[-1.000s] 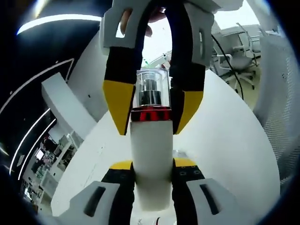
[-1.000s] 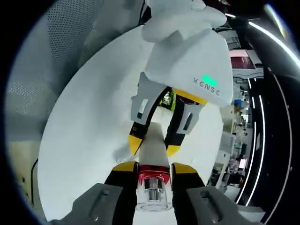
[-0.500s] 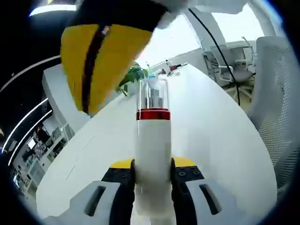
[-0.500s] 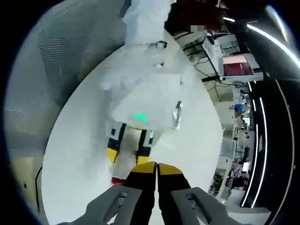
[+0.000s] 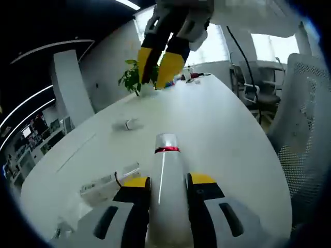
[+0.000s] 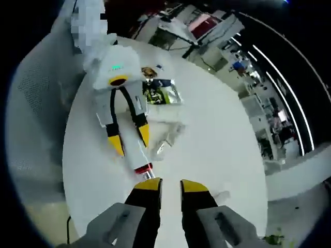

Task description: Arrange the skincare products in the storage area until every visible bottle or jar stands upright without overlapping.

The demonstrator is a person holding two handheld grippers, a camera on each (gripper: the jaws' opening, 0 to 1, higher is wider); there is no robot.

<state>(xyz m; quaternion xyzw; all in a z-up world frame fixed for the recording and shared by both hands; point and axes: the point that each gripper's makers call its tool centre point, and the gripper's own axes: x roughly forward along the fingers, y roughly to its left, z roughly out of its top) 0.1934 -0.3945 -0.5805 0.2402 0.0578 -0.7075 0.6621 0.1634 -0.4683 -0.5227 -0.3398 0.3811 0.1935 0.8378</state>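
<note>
One white bottle point(image 5: 166, 191), red-banded, clear-capped, pinched in left claw point(image 5: 166, 182); right claw point(image 6: 170, 185) spread.

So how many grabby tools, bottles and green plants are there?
Tools: 2, the left tool and the right tool
Bottles: 1, the white bottle with a red band, held in the left tool
Plants: 1, the green plant at the far end of the table
Total: 4
</note>
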